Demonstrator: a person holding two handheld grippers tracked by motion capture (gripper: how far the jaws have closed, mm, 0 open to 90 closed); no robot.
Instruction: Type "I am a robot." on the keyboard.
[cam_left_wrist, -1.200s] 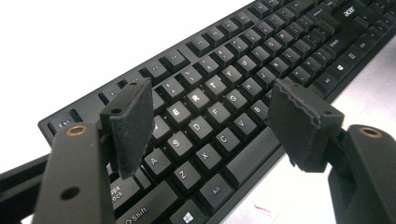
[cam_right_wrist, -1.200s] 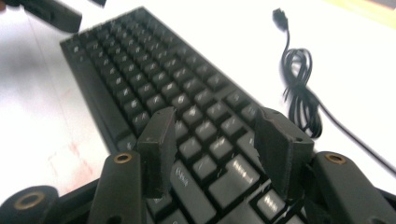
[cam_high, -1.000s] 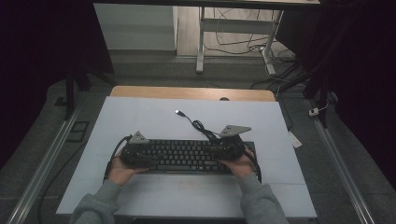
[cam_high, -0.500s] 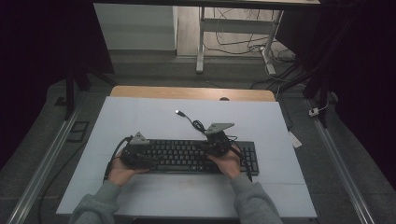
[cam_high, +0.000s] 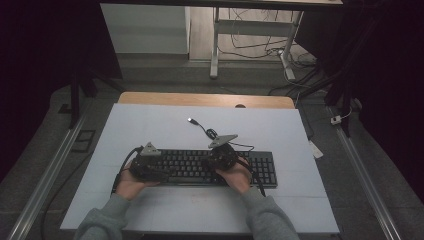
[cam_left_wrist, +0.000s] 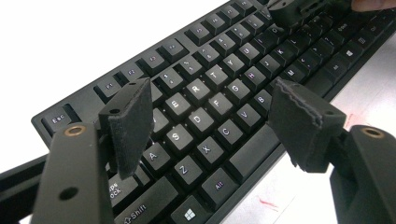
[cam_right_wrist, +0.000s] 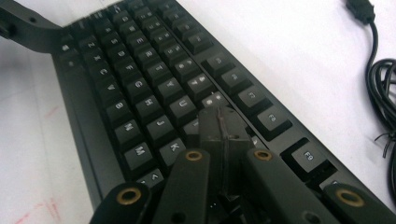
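High view: white table (cam_high: 165, 125), largest item, carries a black keyboard (cam_high: 262, 167) at 6 o'clock of its surface, its coiled USB cable (cam_high: 207, 131) lying loose toward 12 o'clock, unplugged. Left gripper (cam_left_wrist: 210, 119) hovers over the letter keys at the board's 9 o'clock end, jaws apart and empty. Right gripper (cam_right_wrist: 223, 122), jaws pressed together on nothing, has its tip down among the keys near the middle. Judgement: key pressing appears just begun; most keys remain untouched.
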